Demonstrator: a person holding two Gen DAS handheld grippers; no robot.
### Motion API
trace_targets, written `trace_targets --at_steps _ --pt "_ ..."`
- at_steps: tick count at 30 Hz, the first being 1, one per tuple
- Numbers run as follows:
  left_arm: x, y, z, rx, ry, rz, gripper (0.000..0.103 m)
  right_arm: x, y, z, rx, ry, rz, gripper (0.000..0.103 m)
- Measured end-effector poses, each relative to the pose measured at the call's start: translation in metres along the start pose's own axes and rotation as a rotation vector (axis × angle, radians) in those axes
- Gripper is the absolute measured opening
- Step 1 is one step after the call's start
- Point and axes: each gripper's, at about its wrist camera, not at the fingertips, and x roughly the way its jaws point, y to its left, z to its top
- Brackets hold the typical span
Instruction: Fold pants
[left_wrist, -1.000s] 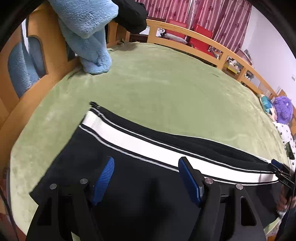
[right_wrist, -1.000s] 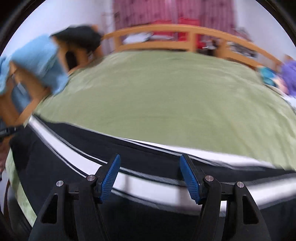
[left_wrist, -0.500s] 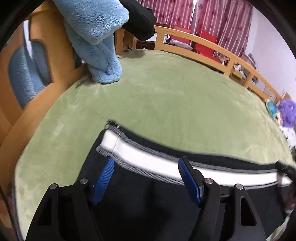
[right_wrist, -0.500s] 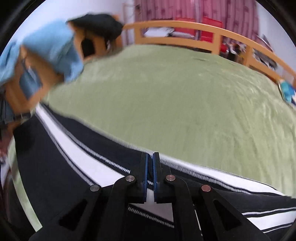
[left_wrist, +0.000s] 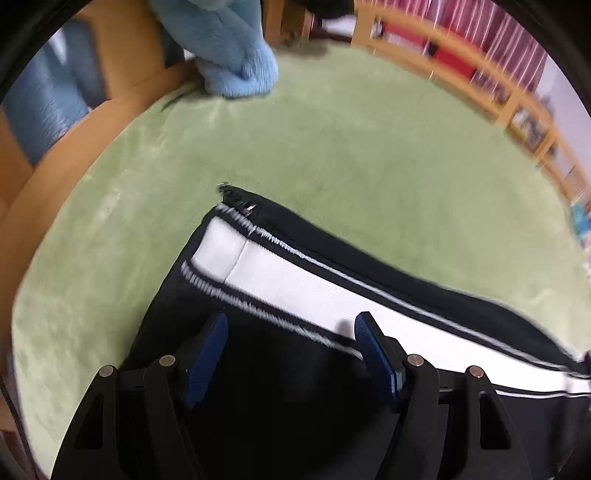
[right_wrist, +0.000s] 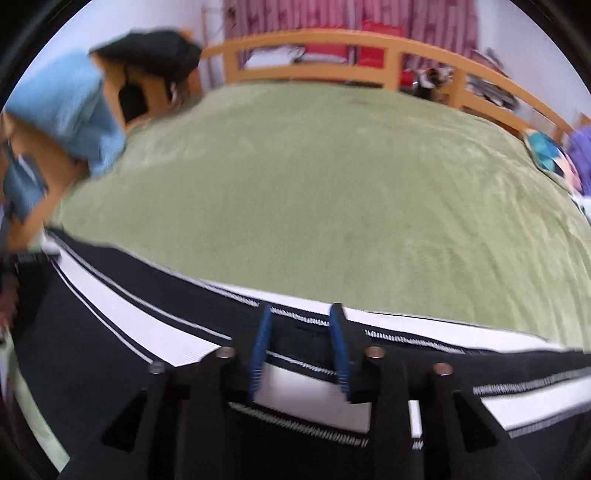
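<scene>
Black pants (left_wrist: 280, 391) with a broad white side stripe lie stretched across the green bed cover (left_wrist: 369, 147). In the left wrist view the hem end with its zip sits just ahead of my left gripper (left_wrist: 290, 332), which hovers over the leg, open, with nothing pinched. In the right wrist view the same pants (right_wrist: 103, 332) run from left to right. My right gripper (right_wrist: 301, 326) sits low on the striped edge, its jaws opening. Fabric shows between the blue pads (right_wrist: 263, 339), and they do not press on it.
A blue fleece blanket (left_wrist: 236, 70) hangs over the wooden bed frame (left_wrist: 74, 155) at the left, with a dark garment (right_wrist: 147, 48) beside it. A wooden rail (right_wrist: 332, 38) runs along the far side. Plush toys (right_wrist: 550, 155) lie at the right edge.
My left gripper has dropped and moved toward the hem end, still open. My right gripper went from wide to fully shut on the striped edge, then parted again.
</scene>
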Motion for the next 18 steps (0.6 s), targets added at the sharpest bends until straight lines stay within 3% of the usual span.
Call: trace_targets --at_steps 2,6,10,14,18 --pt "-0.017 0.002 -0.013 0.018 -0.021 -0.058 0.070 -0.011 0.012 -0.007 0.013 -0.014 0.013 0.049" --pt "-0.043 0.007 -0.045 0.038 -0.025 -0.182 0.070 0.001 0.039 -0.032 0.011 0.065 0.019 0.051" --pt "-0.066 0.015 -0.077 0.038 -0.036 -0.255 0.070 0.024 0.048 -0.052 0.065 0.144 -0.062 0.051" --pt "-0.084 0.034 -0.104 0.018 -0.052 -0.257 0.070 0.010 0.055 -0.053 0.121 0.143 -0.100 0.051" --pt "-0.095 0.070 -0.121 -0.032 -0.098 -0.194 0.070 -0.020 0.067 -0.065 0.152 0.114 -0.083 0.052"
